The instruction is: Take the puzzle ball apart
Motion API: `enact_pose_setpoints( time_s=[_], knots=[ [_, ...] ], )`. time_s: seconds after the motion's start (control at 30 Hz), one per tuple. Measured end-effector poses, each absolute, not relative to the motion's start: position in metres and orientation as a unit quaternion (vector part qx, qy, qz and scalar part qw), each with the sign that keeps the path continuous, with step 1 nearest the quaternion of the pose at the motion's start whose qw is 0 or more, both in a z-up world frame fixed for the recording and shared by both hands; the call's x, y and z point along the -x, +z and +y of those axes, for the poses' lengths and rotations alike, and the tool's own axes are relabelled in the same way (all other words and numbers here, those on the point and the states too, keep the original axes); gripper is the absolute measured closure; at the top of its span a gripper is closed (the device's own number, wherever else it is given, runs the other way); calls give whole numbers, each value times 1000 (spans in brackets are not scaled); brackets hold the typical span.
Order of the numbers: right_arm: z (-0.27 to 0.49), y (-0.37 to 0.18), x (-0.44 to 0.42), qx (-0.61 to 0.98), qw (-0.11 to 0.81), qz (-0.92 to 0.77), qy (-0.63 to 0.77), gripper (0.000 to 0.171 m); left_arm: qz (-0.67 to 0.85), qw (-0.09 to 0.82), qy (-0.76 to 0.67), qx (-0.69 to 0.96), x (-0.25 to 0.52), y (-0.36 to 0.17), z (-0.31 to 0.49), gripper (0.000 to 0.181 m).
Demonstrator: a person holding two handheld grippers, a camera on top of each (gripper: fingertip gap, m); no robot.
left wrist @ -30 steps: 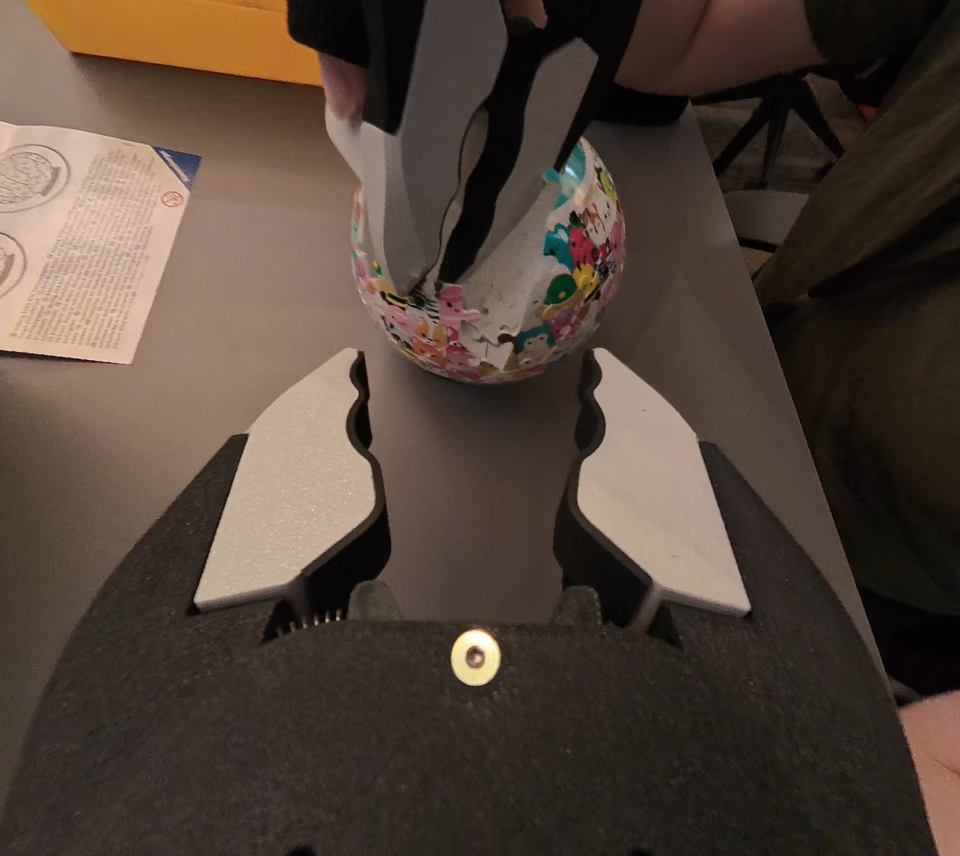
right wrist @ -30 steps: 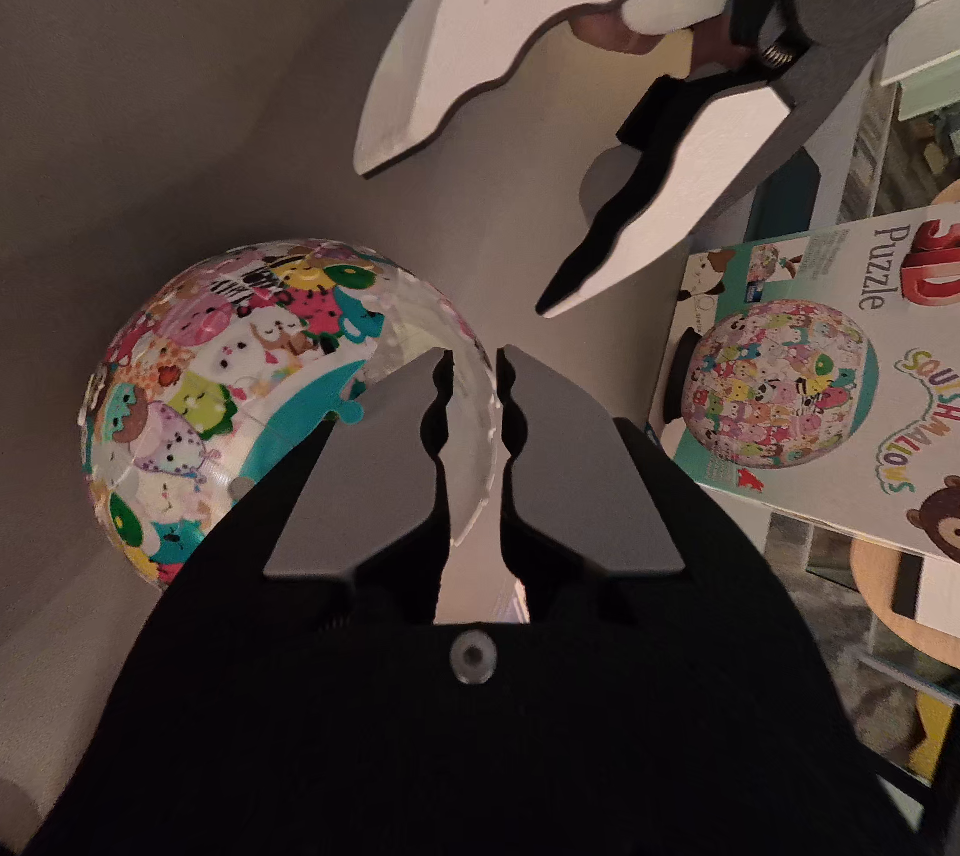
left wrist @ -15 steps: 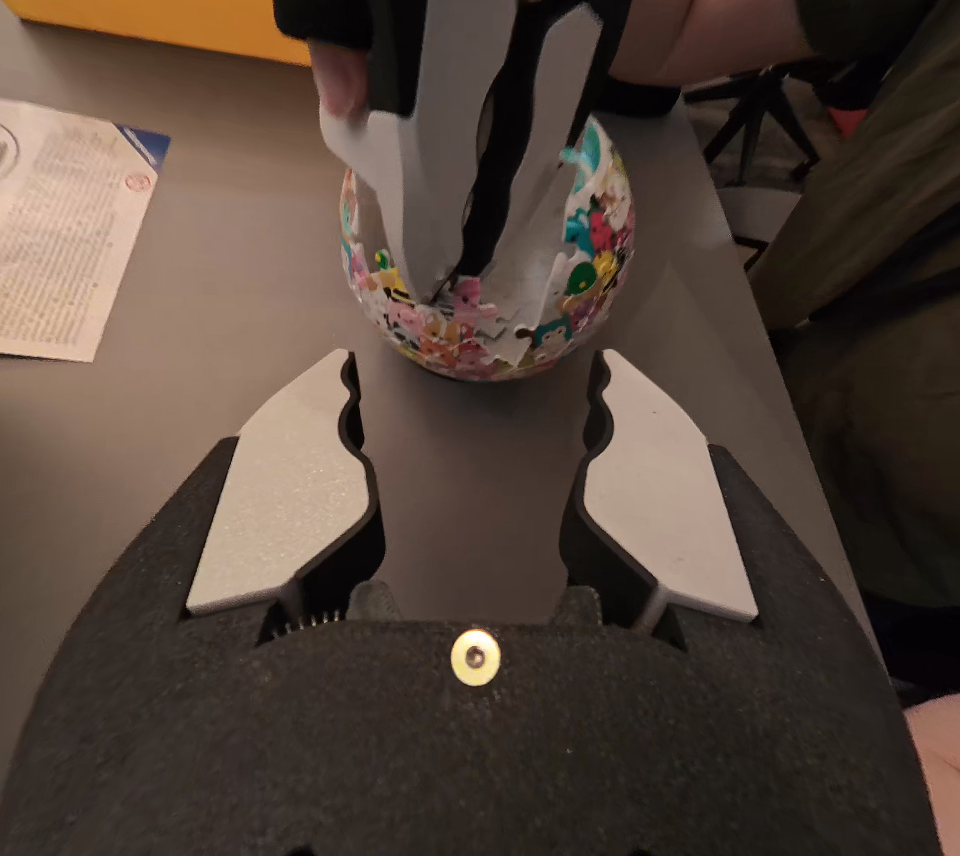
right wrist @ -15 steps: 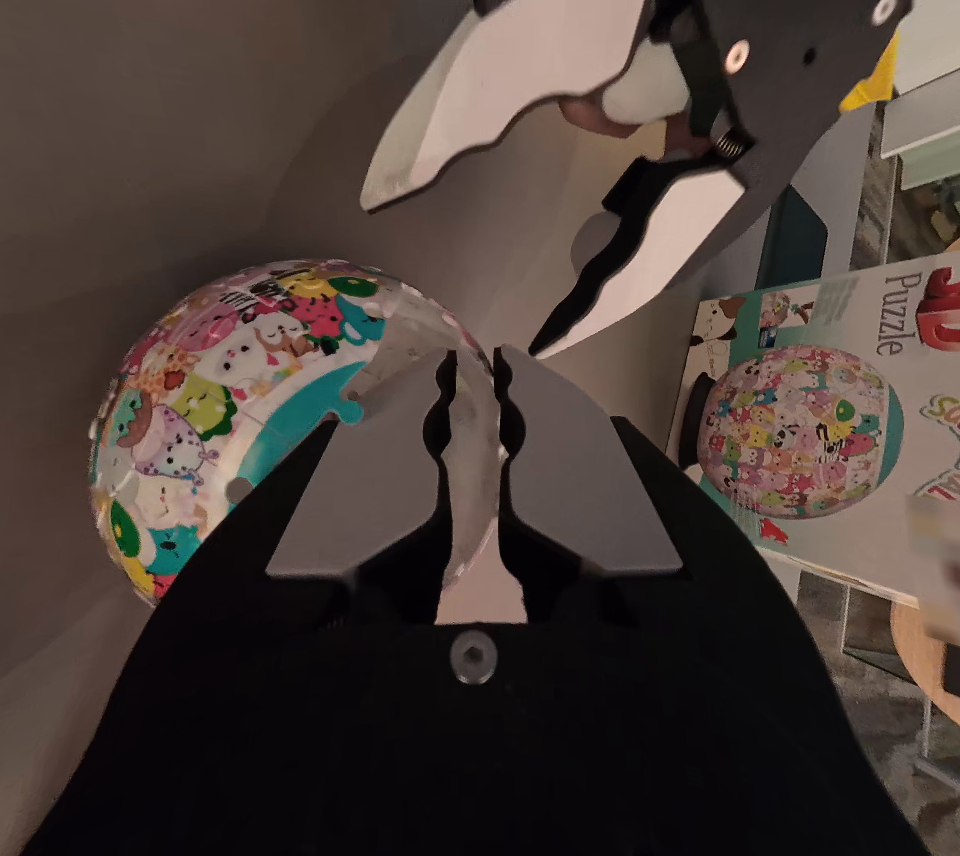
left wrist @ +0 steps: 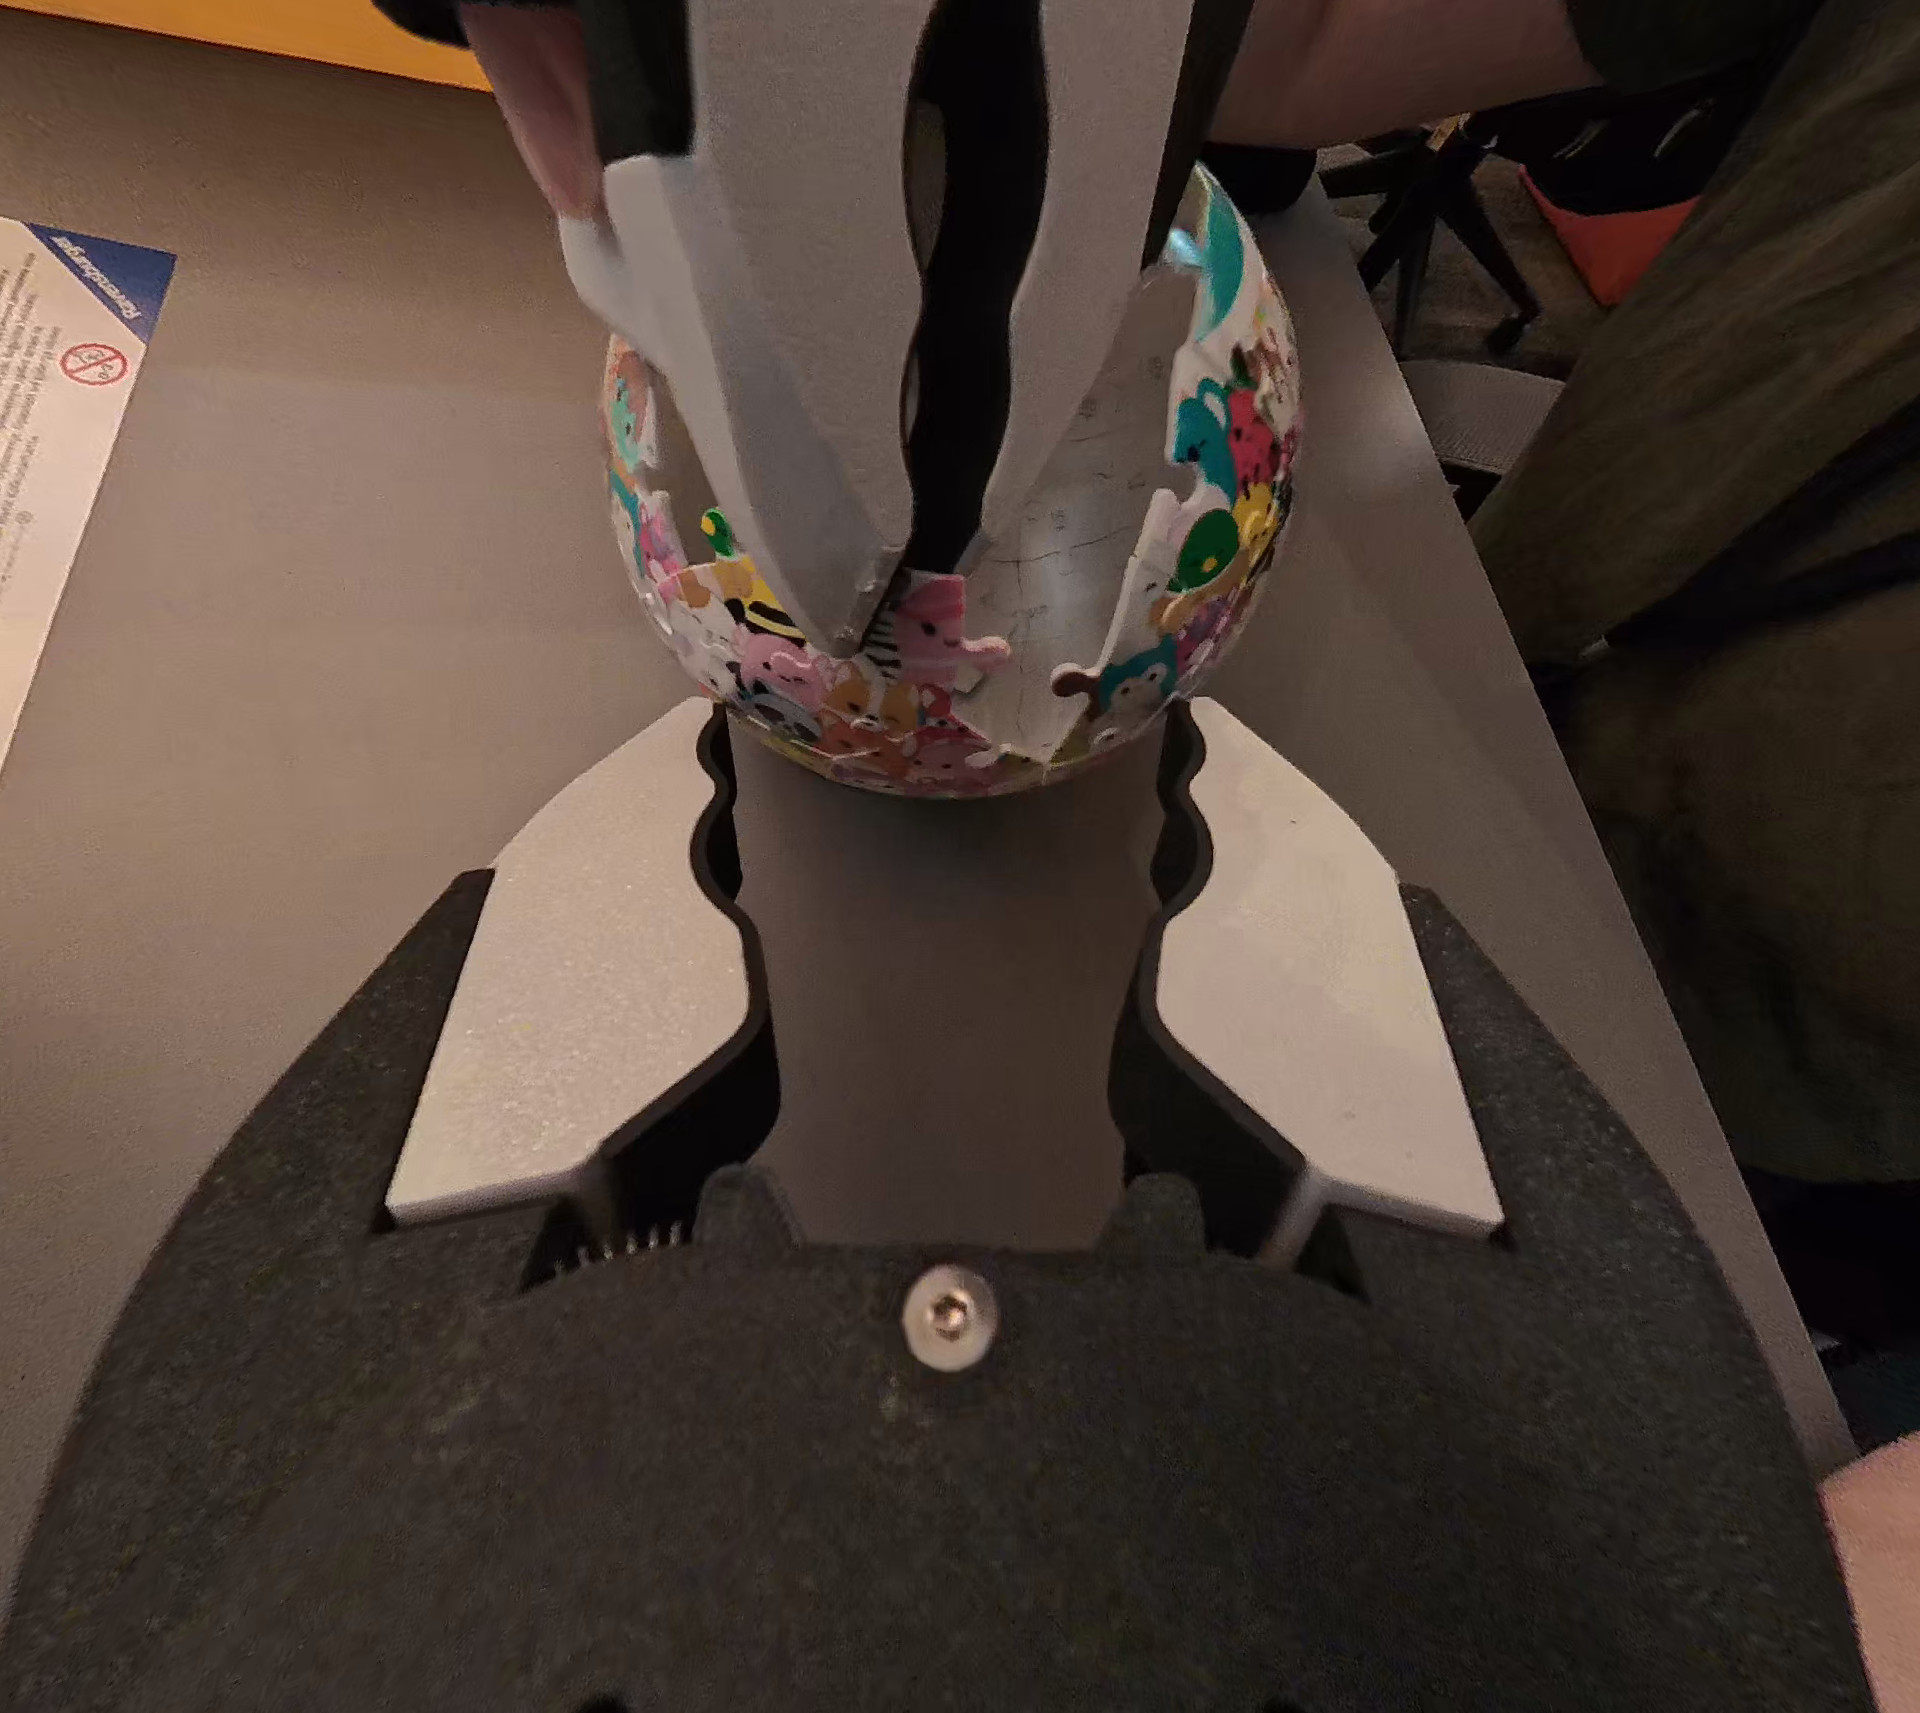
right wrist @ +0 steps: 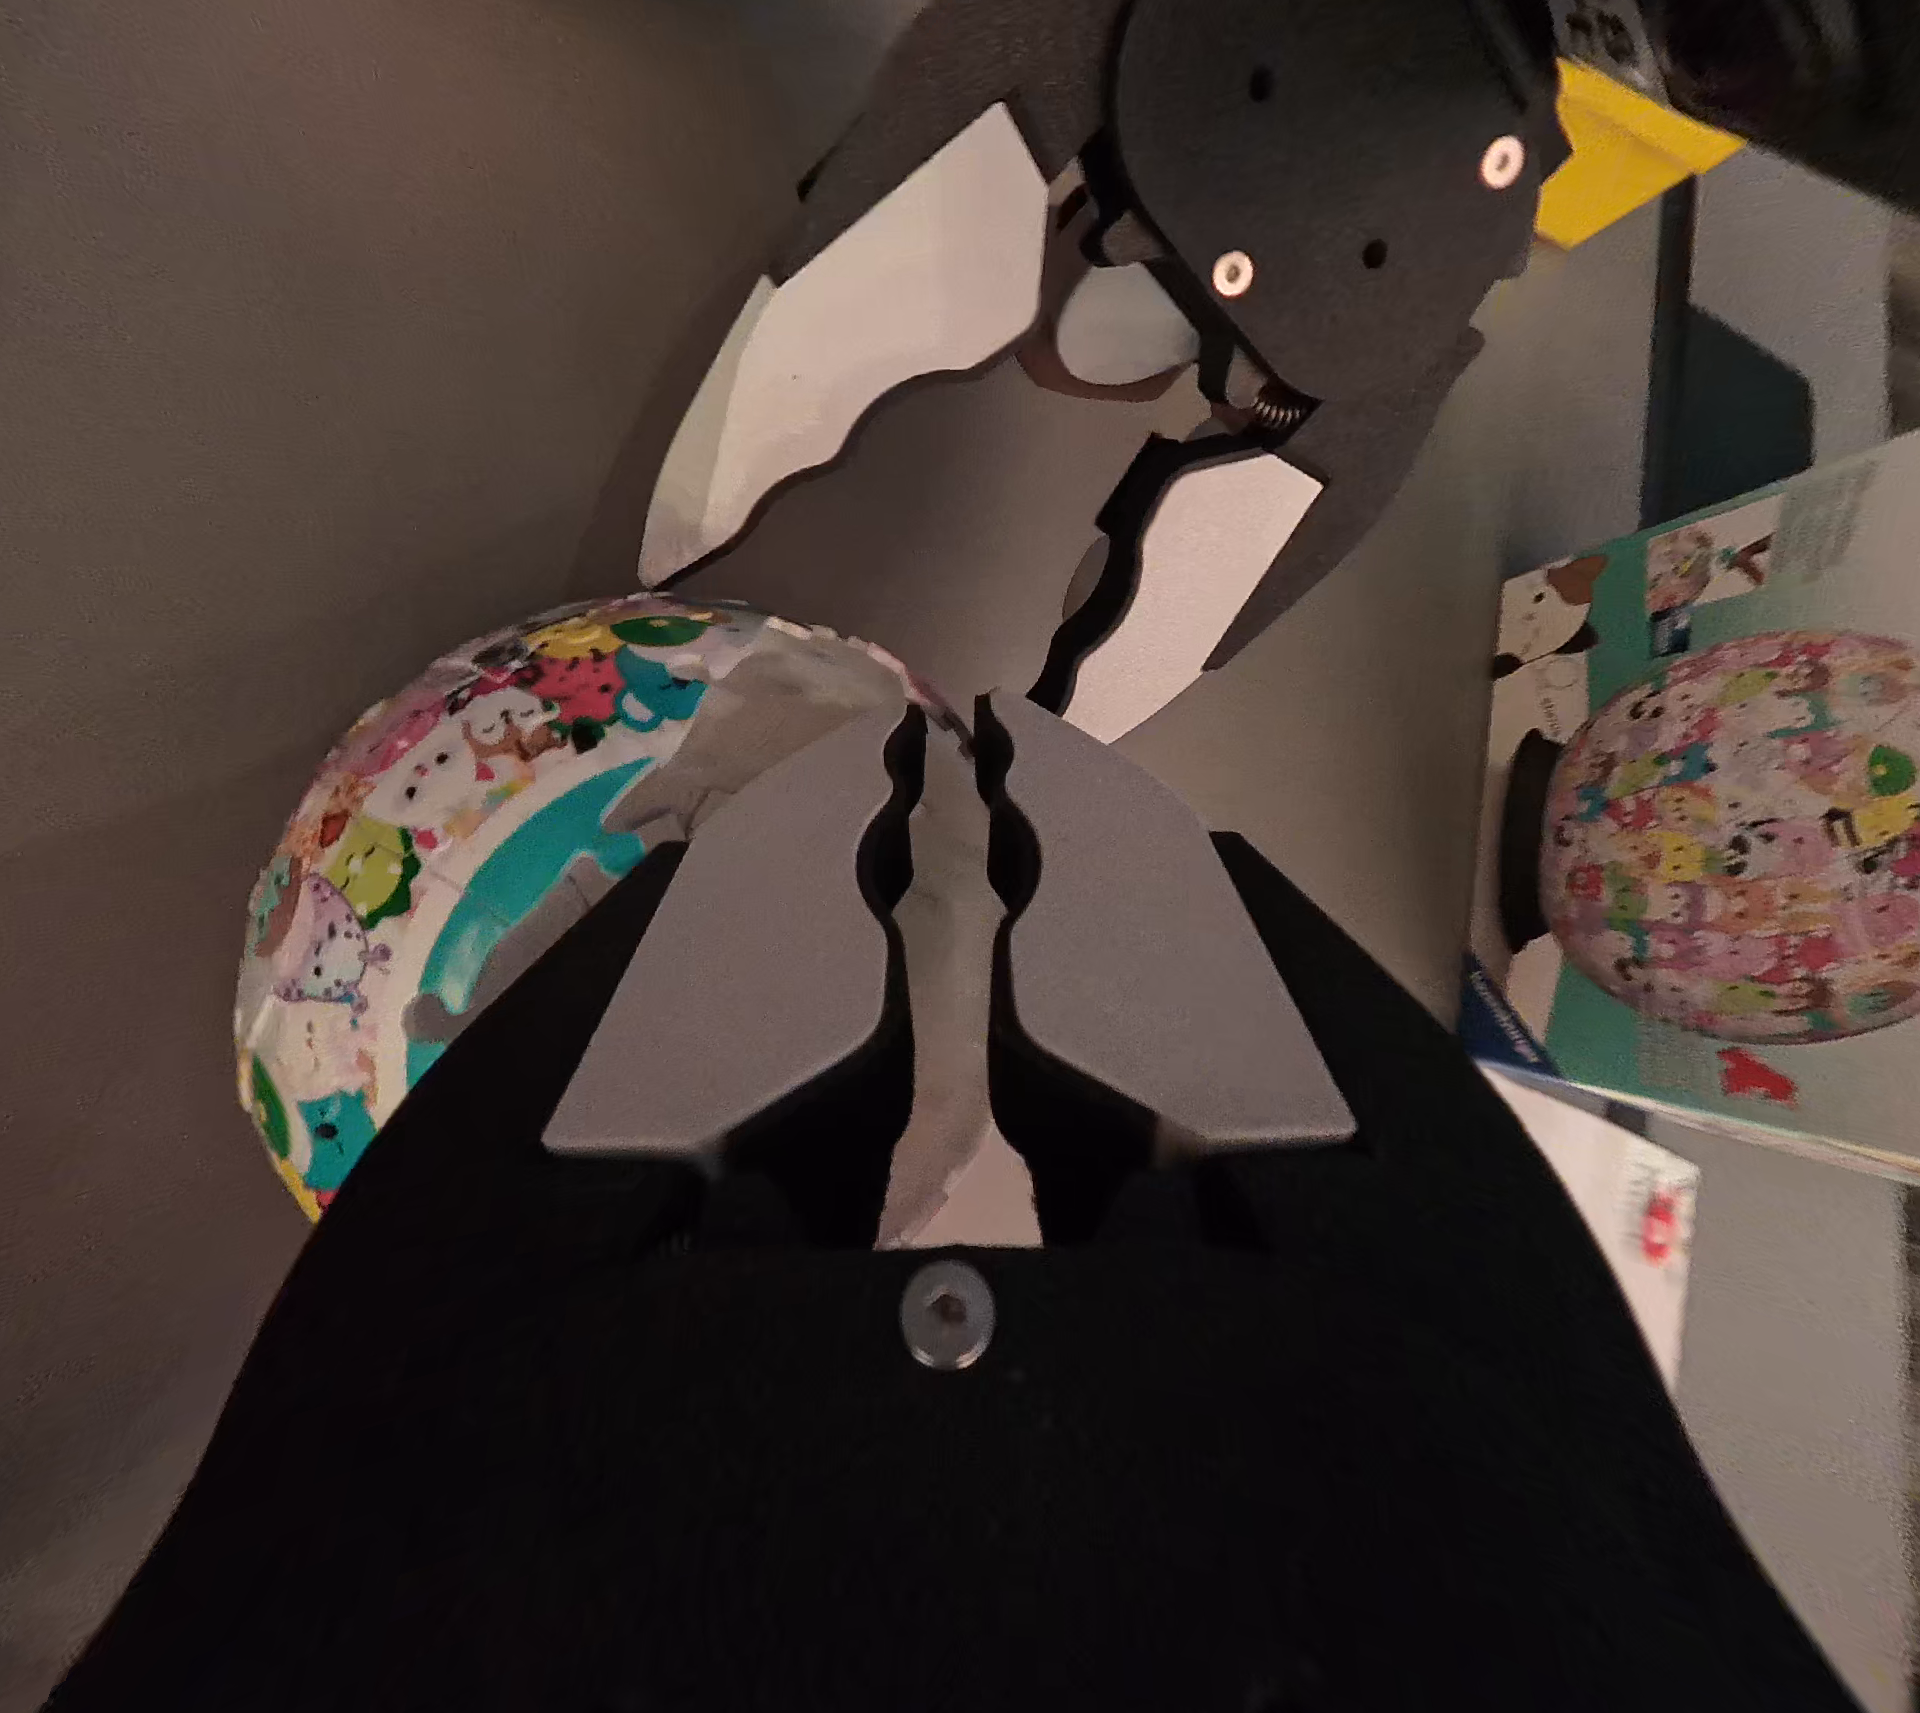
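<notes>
Pinching puzzle ball point(left wrist: 1195, 583) rim, right gripper point(left wrist: 914, 567), left gripper point(left wrist: 951, 728) jaws wide.

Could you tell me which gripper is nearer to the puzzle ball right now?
The right. The right gripper is shut on the rim of the puzzle ball at its opened top. The left gripper is open, its fingertips flanking the ball's near side.

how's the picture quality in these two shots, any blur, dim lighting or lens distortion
Left wrist view: dim warm light, wide-angle bending of the table edges, right gripper slightly motion-blurred, puzzle ball sharp. Right wrist view: darker, its own gripper body nearly black, ball's edge soft, puzzle box mildly blurred.
</notes>
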State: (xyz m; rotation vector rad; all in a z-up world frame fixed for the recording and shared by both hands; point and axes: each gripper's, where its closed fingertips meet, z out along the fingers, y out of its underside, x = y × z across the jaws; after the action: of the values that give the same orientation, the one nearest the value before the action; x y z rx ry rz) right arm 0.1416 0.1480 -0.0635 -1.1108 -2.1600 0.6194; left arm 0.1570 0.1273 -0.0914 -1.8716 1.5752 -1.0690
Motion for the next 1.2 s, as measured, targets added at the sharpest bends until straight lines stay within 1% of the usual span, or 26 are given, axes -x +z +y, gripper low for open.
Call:
enact_pose_setpoints(
  time_s=[0.13, 0.2, 0.3, 0.4, 0.47, 0.57, 0.63, 0.73, 0.83, 0.97, 1.03, 1.07, 1.13, 1.2],
  knots=[
    [152, -65, -141, 462, 286, -800, 255, 161, 571, 233, -390, 684, -158, -93, 128, 102],
    [153, -66, -142, 467, 284, -802, 241, 161, 572, 231, -390, 684, -158, -94, 128, 102],
    [153, -65, -145, 449, 303, -818, 197, 160, 575, 232, -391, 680, -156, -94, 128, 105],
    [155, -56, -149, 447, 319, -816, 182, 151, 568, 240, -403, 676, -155, -87, 128, 104],
    [162, -41, -155, 453, 339, -805, 178, 147, 563, 256, -400, 677, -150, -79, 132, 103],
    [176, -8, -167, 462, 398, -773, 177, 141, 551, 295, -385, 679, -137, -60, 139, 103],
    [200, 22, -177, 498, 458, -719, 158, 133, 533, 340, -376, 677, -130, -38, 147, 104],
    [245, 63, -203, 582, 537, -599, 117, 127, 486, 424, -357, 676, -120, 0, 163, 105],
    [287, 97, -243, 656, 612, -440, 40, 132, 434, 514, -340, 657, -113, 40, 175, 110],
    [298, 118, -274, 683, 651, -332, 3, 131, 384, 590, -303, 642, -104, 70, 183, 110],
    [307, 126, -295, 690, 666, -283, -22, 124, 365, 608, -269, 651, -101, 74, 189, 104],
    [312, 128, -306, 694, 671, -259, -34, 123, 354, 610, -253, 662, -99, 73, 193, 103],
    [322, 132, -329, 699, 679, -218, -55, 114, 332, 617, -217, 680, -93, 74, 201, 98],
    [329, 134, -349, 697, 684, -199, -82, 111, 314, 631, -188, 684, -89, 78, 205, 99]
  ],
)
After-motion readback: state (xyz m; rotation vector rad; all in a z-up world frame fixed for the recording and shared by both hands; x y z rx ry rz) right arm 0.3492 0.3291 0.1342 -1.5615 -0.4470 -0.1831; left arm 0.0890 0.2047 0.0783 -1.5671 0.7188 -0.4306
